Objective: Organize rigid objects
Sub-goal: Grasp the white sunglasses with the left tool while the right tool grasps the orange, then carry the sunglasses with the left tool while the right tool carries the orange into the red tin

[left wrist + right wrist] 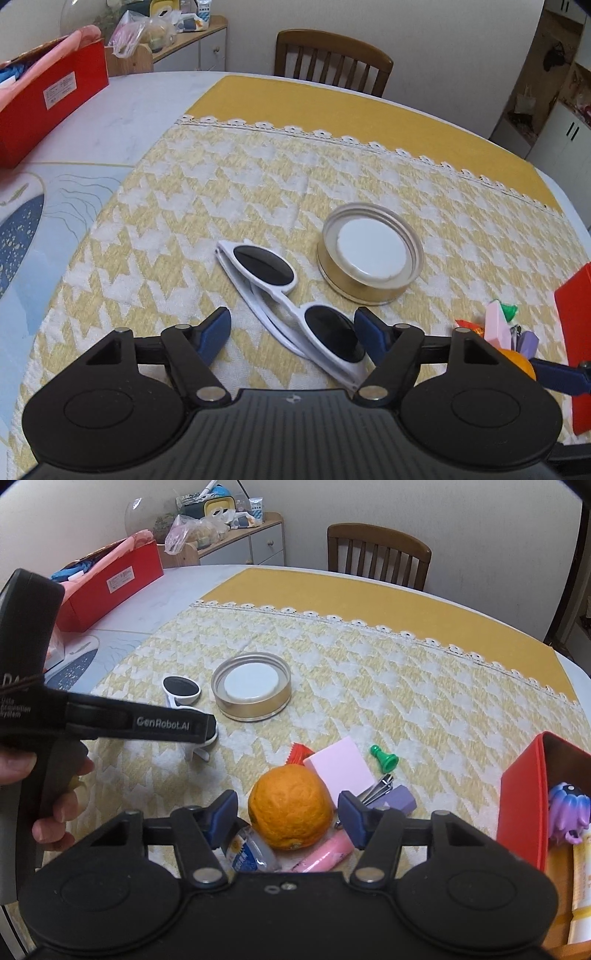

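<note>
Risk: my right gripper (287, 818) straddles the orange (290, 806), whose round skin could roll off the pads and knock the pink tube (321, 854) and small bottle (251, 851) just behind it. My left gripper (291, 334) risks catching only one lens of the white sunglasses (288, 299), twisting them. Both pairs of jaws stand spread, pinching nothing. The orange lies between the right pads, apparently untouched. The sunglasses lie left of the orange, their near lens against my left gripper's right pad.
</note>
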